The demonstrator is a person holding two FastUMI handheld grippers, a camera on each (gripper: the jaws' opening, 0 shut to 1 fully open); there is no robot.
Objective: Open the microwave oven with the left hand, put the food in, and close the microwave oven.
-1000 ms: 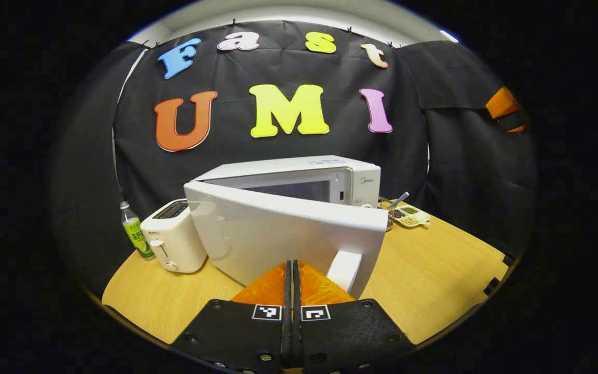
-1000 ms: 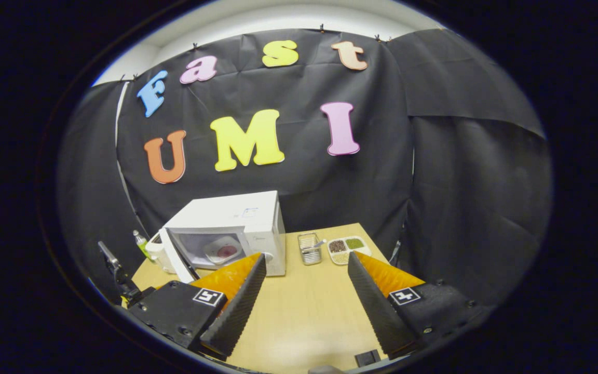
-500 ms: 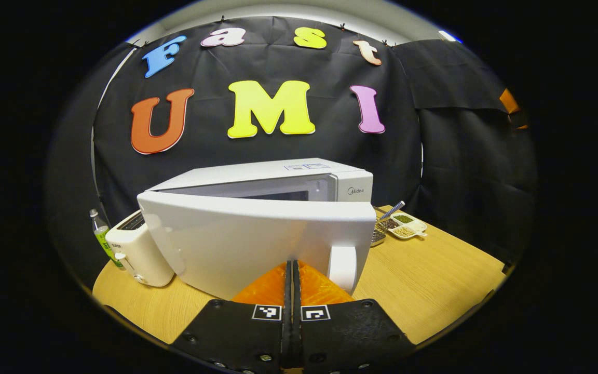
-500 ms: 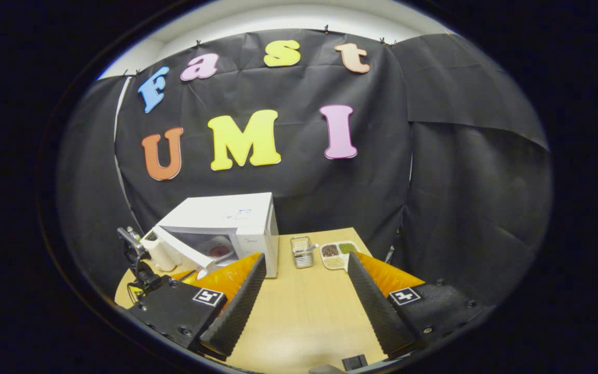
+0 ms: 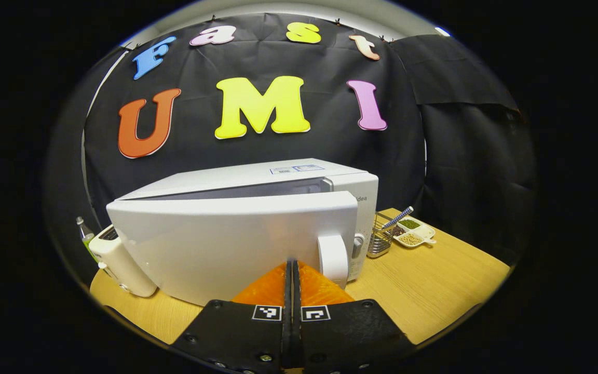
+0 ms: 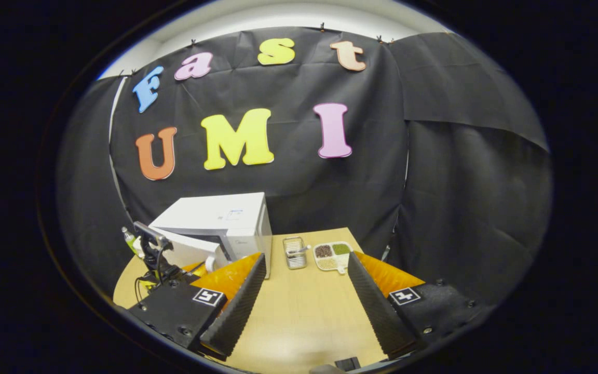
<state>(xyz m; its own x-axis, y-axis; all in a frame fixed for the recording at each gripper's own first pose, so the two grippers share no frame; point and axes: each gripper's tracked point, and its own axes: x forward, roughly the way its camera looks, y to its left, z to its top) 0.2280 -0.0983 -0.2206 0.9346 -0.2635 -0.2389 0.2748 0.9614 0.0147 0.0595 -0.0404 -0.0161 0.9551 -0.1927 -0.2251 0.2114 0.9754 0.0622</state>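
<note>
Pushing the microwave door (image 5: 226,239), frame centre, the left gripper (image 5: 292,267) has clenched, empty jaws; right gripper (image 6: 304,283) released. Door is ajar; off-centre pressure beside the handle (image 5: 333,258) could slide the microwave (image 5: 257,176) on the table (image 5: 434,275).

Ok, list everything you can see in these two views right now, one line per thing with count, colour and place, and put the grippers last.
microwave oven: one, white, at the back of the table, left of centre.
microwave door: one, white, nearly shut, a narrow gap along its top edge.
door handle: one, white, at the door's right end.
toaster: one, white, left of the microwave oven.
bottle: one, clear with green label, behind the toaster.
wire basket: one, silver, right of the microwave oven, with a utensil inside.
divided dish: one, white, beside the wire basket, holding dark, green and tan grains.
table: one, light wood.
left gripper: one, fingers closed together, tips at the microwave door.
right gripper: one, fingers apart, empty, above the table.
</note>
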